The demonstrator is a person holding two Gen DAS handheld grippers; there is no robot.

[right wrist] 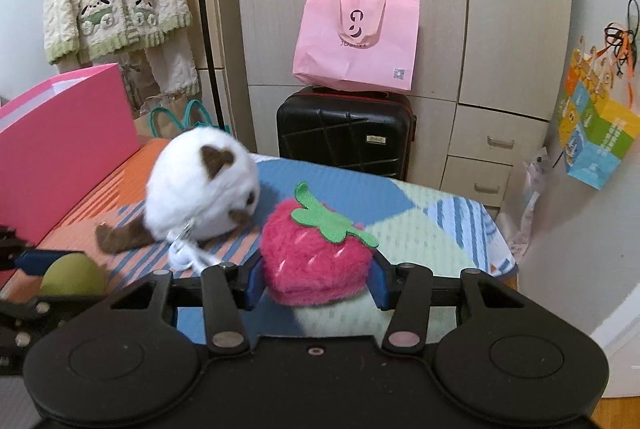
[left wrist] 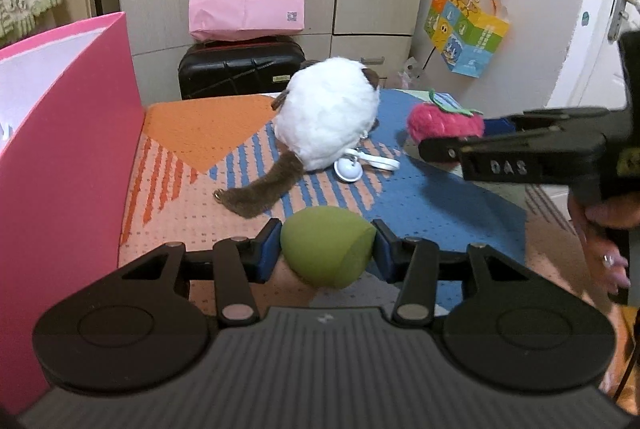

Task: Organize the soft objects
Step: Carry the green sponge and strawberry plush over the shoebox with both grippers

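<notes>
The left tongs (left wrist: 328, 249) are closed on a green ball (left wrist: 328, 247), their blue pads (left wrist: 269, 249) pressed against its two sides just above the patterned cover (left wrist: 420, 197) of the tabletop. The right tongs (right wrist: 318, 279) grip a fuzzy pink strawberry plush (right wrist: 316, 257) (green felt leaf on top), one pad on each flank. The landmark is the white plush cat (left wrist: 326, 117) with its brown tail, lying on the cover: the ball sits in front of it, near the tail's tip, and the strawberry is just to its right, apart from it. A small white keyring piece (left wrist: 348, 169) lies touching the cat's front. To the cat's left stands an open pink box (left wrist: 64, 157). Behind the cat, off the tabletop, a black suitcase (right wrist: 346, 133) carries a pink tote bag (right wrist: 356, 41), and a colourful paper bag (left wrist: 466, 33) hangs on the wall farther right.
</notes>
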